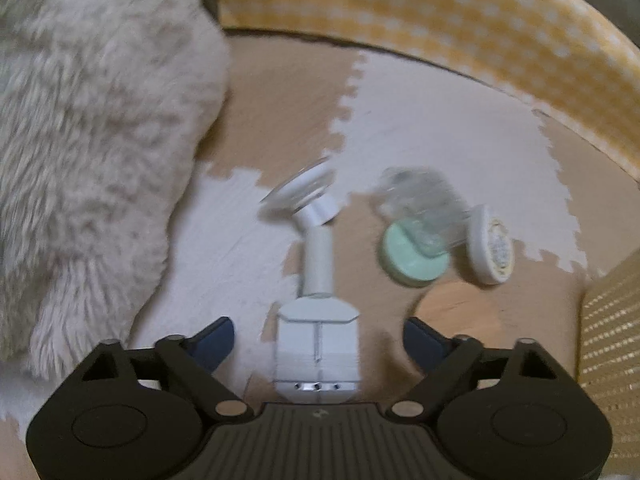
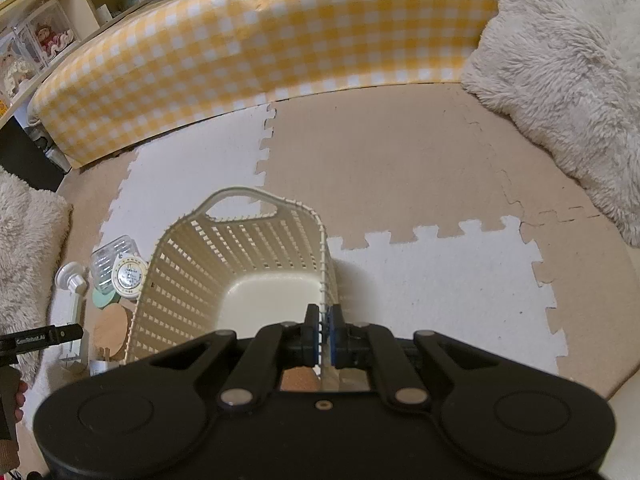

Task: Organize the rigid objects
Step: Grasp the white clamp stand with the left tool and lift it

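In the left wrist view a white stand with a boxy base (image 1: 318,344), a thin arm and a suction-cup head (image 1: 300,192) lies on the foam mat. My left gripper (image 1: 320,334) is open around the base, with a gap on each side. To its right lie a clear plastic case (image 1: 420,208), a mint green round lid (image 1: 412,258), a white round disc (image 1: 494,248) and a wooden disc (image 1: 460,316). In the right wrist view my right gripper (image 2: 323,332) is shut on the right rim of the cream slatted basket (image 2: 240,248). The basket's floor looks bare.
A fluffy cream cushion (image 1: 80,160) lies close to the left of the stand, and another (image 2: 568,80) sits far right. A yellow checked padded barrier (image 2: 260,40) closes the back. Shelves with boxed dolls (image 2: 36,48) stand behind. The basket's wall (image 1: 612,340) is near the right.
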`<state>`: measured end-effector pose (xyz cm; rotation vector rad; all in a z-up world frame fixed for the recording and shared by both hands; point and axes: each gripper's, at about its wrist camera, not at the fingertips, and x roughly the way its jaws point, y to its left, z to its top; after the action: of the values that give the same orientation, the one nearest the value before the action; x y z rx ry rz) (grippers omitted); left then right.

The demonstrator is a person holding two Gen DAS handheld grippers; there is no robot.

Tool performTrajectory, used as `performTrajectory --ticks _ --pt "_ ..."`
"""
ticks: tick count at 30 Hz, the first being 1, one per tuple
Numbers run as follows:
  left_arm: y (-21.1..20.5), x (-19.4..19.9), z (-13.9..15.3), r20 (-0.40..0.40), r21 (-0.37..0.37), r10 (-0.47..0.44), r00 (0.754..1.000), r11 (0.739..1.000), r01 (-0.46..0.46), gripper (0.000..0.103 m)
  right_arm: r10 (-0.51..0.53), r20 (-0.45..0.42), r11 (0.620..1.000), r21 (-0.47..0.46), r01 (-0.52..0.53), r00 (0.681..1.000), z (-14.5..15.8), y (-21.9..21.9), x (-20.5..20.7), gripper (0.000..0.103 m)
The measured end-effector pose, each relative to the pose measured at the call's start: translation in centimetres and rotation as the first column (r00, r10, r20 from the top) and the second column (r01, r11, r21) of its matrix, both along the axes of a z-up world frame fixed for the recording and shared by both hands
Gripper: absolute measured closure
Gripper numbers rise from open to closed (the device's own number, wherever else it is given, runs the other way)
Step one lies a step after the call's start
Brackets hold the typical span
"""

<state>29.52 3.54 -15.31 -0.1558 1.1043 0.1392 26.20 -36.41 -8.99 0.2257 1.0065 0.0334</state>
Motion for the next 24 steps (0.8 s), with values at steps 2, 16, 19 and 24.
performTrajectory --ticks 2,16,19,24 --pt "0.3 -0.1 -0.5 -0.022 -0.001 0.013 1.0 1.0 -0.013 0.026 0.0 0.0 1.0 0.0 0.0 1.0 0.0 0.0 0.0 0.098" --pt "-0.1 -0.3 -1.0 -0.004 -0.023 0.01 1.0 1.0 -0.01 0.056 -0.001 0.0 1.0 0.002 0.001 1.0 0.0 0.0 0.0 0.098" --pt "0.0 -0.6 -0.2 0.016 -0.081 0.041 0.999 0.996 -0.04 0.056 -0.002 0.0 1.0 0.003 0.002 1.0 0.0 0.0 0.0 0.098" --pt "-1.5 -1.6 2.2 0.087 -0.135 0.001 0.996 0.991 0.01 0.056 -0.002 0.0 1.0 0.002 0.002 1.0 0.0 0.0 0.0 0.098"
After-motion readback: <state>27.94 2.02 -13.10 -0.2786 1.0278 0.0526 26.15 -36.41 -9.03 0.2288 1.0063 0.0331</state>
